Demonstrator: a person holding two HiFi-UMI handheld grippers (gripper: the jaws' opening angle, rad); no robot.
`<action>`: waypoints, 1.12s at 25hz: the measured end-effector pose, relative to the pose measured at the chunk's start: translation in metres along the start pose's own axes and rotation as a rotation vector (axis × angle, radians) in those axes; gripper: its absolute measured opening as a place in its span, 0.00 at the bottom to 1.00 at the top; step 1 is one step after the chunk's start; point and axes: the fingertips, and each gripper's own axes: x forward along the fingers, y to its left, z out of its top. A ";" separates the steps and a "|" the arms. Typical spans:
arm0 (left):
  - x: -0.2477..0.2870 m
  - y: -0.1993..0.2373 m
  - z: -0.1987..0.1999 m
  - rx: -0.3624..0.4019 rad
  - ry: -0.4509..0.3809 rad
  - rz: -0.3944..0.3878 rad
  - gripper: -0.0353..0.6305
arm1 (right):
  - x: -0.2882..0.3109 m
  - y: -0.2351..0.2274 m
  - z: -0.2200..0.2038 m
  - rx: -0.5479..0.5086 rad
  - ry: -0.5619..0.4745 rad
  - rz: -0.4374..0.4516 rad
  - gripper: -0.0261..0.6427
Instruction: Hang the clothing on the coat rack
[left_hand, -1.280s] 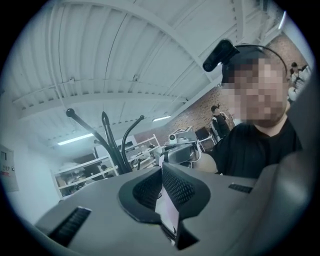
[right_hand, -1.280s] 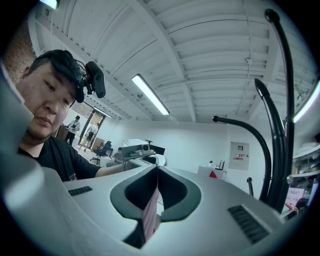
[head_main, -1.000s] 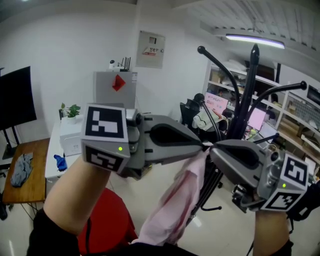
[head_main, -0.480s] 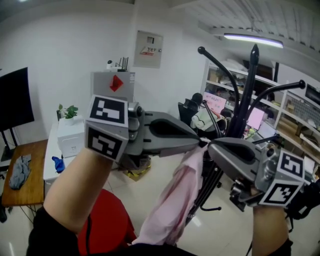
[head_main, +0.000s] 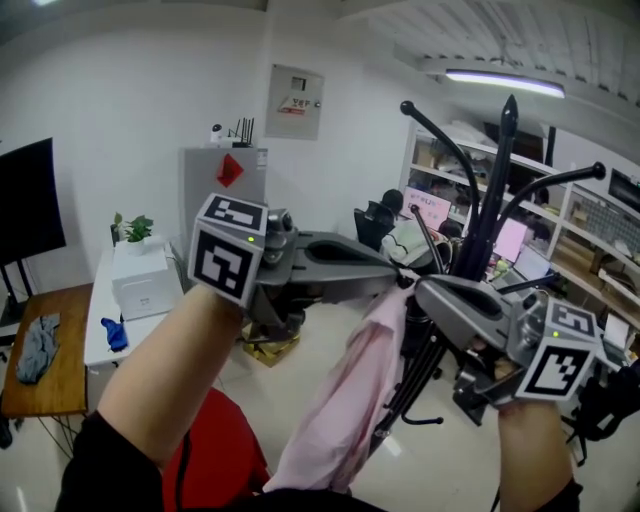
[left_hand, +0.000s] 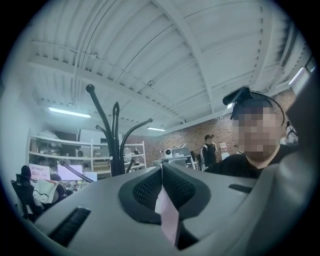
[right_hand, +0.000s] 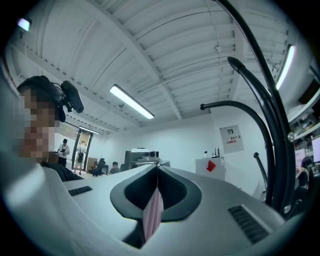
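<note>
Both grippers sit a bit higher than before, mid-frame. The left gripper (head_main: 398, 276) and the right gripper (head_main: 419, 287) each pinch the pink shirt (head_main: 350, 400) tight. It hangs down beside the black coat rack (head_main: 490, 215) at the right.

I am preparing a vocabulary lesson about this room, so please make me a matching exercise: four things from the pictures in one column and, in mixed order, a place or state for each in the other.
Things
1. pink garment
2. coat rack
3. grey cloth
4. blue item

Places or states
A. lies on the wooden table
B. gripped by the left gripper and the right gripper, hanging down
C. lies on the white table
D. upright and black, behind the garment

Pairs: 1-B, 2-D, 3-A, 4-C
</note>
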 end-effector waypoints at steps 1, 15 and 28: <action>-0.001 0.000 0.000 -0.001 -0.005 -0.008 0.06 | 0.001 0.001 0.000 -0.007 -0.001 -0.001 0.04; 0.006 -0.047 0.034 0.174 -0.014 0.022 0.06 | -0.005 0.050 0.034 -0.179 -0.041 0.098 0.04; 0.041 0.037 0.063 0.395 0.103 0.264 0.06 | -0.018 -0.031 0.060 -0.309 -0.168 -0.188 0.04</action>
